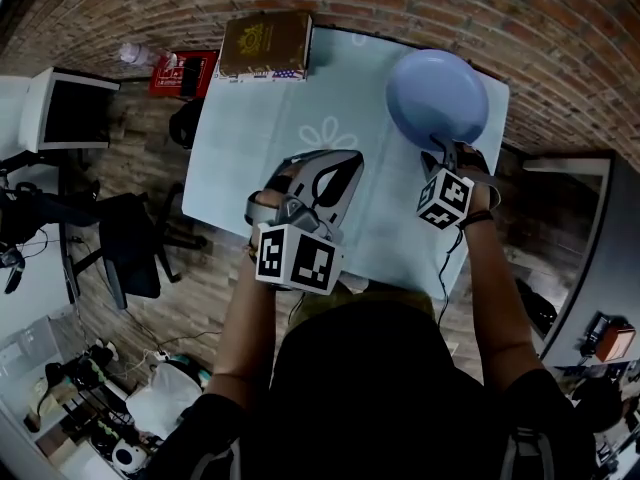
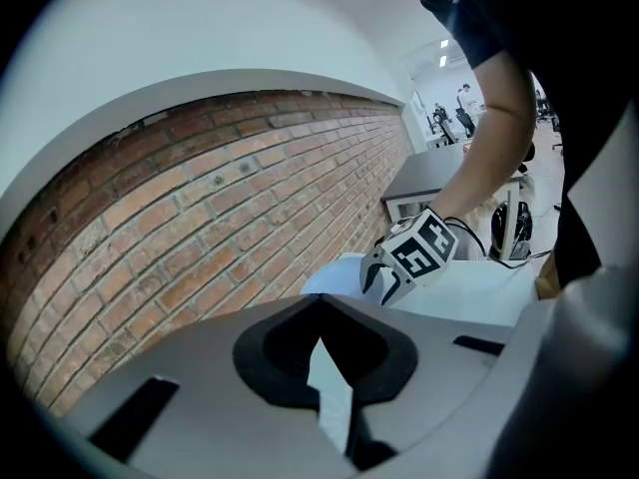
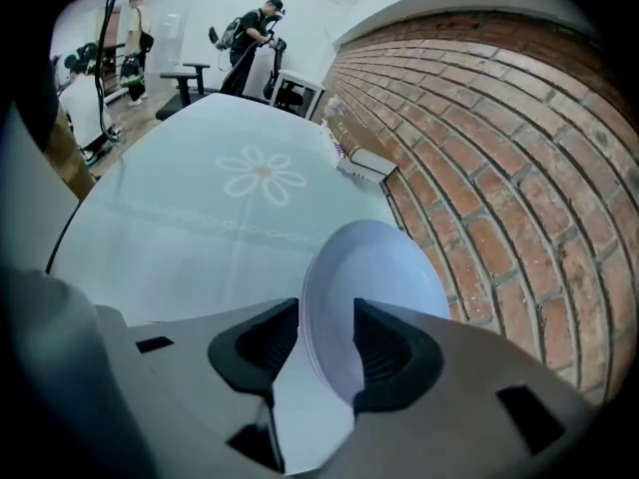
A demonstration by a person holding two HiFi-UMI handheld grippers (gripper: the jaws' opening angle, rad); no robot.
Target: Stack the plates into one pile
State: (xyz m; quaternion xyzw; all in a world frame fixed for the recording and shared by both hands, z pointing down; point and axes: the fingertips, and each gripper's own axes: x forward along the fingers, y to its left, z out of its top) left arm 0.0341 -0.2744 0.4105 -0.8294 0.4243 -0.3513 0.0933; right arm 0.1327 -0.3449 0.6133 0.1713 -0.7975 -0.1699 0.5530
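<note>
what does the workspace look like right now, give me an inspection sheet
surface: table under a pale cloth with a flower print
job's things: blue plates in one pile near the far right corner
clutter: brown box at the far edge
grippers: left gripper shut, empty; right gripper open, the plates' rim between its jaws
cables: cable runs down from the right gripper
surroundings: brick wall, chair, monitor

Pale blue plates [image 1: 437,98] stacked, table [image 1: 250,168] far right corner.
</note>
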